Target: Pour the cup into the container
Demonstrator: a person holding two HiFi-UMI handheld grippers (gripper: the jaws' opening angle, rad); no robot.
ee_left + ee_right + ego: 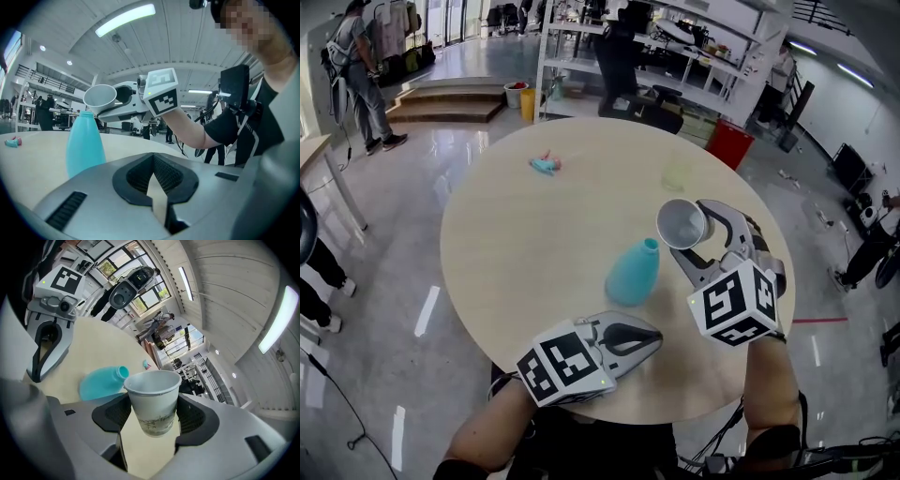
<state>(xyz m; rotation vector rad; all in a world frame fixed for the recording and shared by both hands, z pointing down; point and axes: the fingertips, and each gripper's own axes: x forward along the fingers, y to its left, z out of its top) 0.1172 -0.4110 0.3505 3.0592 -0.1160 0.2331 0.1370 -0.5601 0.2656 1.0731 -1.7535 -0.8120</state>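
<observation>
Judging by its thin white wall and rolled rim, we take the paper cup for a light, soft thing that will buckle under a hard squeeze and slip under a weak one. It hangs in the air over the table, tilted, with its mouth leaning toward the container, just above and beside that bottle's narrow neck. The right gripper has it: the jaws stand partly apart and press the cup's lower half from both sides. The base stiffens the wall there, so we think it the best place to hold. We cannot tell what is inside. The teal container stands upright, looks like smooth, light plastic, and could topple if knocked; nothing steadies it. The left gripper sits low at the table's near edge, jaws together at the tips, with nothing between them.
</observation>
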